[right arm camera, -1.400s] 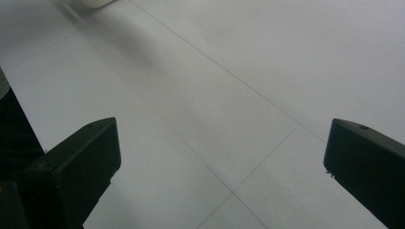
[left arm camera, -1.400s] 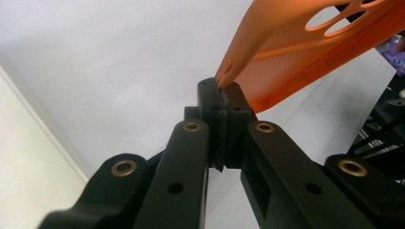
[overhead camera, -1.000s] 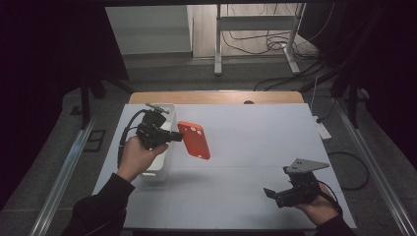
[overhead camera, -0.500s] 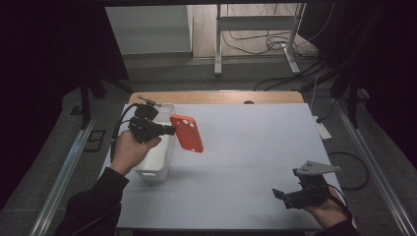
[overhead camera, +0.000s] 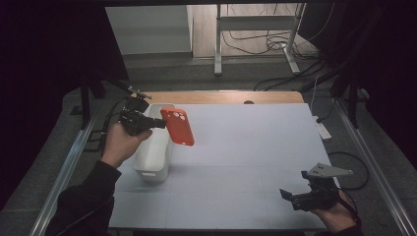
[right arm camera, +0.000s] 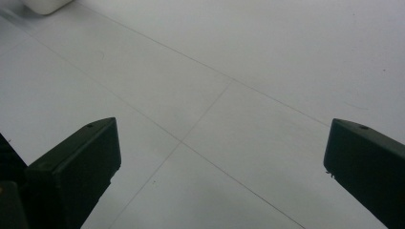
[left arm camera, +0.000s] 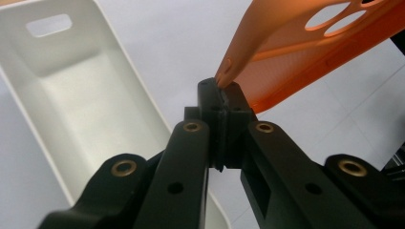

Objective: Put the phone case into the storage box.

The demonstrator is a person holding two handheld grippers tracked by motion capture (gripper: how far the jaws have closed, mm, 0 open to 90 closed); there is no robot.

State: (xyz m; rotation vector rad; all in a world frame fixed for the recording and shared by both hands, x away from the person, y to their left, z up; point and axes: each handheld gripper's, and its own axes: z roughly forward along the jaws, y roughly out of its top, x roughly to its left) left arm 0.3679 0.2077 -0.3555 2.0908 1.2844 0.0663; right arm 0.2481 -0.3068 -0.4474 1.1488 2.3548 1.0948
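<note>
Right gripper (overhead camera: 295, 198) sits low at the near right corner of the table (overhead camera: 255, 147), fingers spread wide with bare table between them in the right gripper view, holding nothing; it seems best kept parked there, well apart from the work. Further in on the left, the left gripper (overhead camera: 160, 123) is held in the air, its fingers pressed tight on the thin edge of an orange phone case (overhead camera: 178, 127). In the left gripper view the pinch is on a bare sliver of the case's rim, and the case (left arm camera: 305, 52) fans up and away from the fingers, camera cut-outs at the far end. The case hangs tilted just above the right-hand rim of the white bin (overhead camera: 153, 147), which stands lengthwise at the table's left edge; the bin (left arm camera: 86, 105) looks empty inside. Judgement: the step is carrying the case over the bin to drop it in. To do it well, swing the case fully over the bin's opening, lower it so its long side runs with the bin's length, and only then part the fingers. With so slim a grip, a quick wrist turn could let the case twist or slip onto the rim.
</note>
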